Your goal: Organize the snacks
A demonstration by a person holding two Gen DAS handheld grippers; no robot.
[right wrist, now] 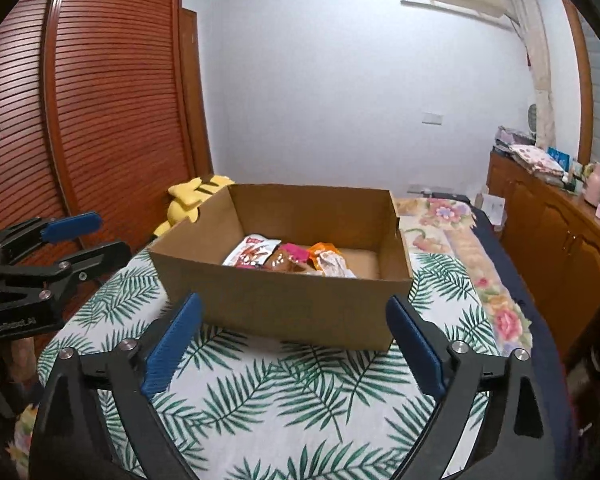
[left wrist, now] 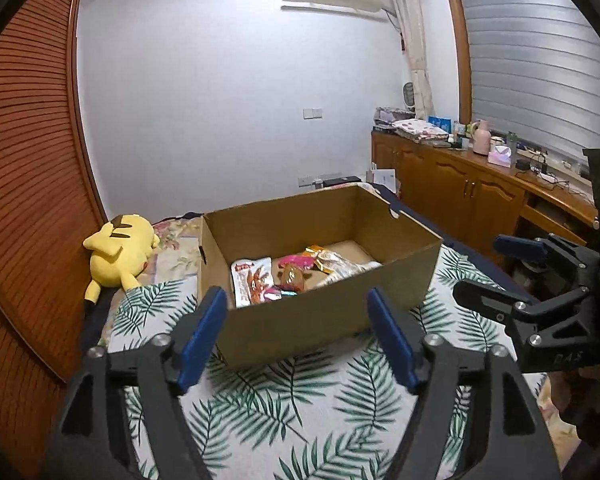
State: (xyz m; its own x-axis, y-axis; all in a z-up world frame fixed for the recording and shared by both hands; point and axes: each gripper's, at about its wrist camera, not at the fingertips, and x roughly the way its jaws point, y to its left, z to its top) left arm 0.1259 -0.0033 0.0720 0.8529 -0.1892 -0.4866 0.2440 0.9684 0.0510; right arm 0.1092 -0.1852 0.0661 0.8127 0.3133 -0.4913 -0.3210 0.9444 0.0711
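Blue pads point(left wrist: 202, 336) of the left gripper point(left wrist: 296, 336) sit closest, spread wide apart with nothing between them. Just past them stands the cardboard box point(left wrist: 324, 308) on the bed point(left wrist: 260, 404), which has a leaf-print cover. Inside the box lie the snacks point(left wrist: 288, 274): a white and red packet point(left wrist: 252, 280), a pink one point(left wrist: 296, 260) and an orange one point(left wrist: 318, 254), bunched near the box's front wall. The right gripper point(right wrist: 294, 344) also faces the box, its pads far apart and holding nothing. A yellow plush toy point(left wrist: 118, 254) lies on the bed to the left of the box, beside the wooden wardrobe point(left wrist: 28, 184).
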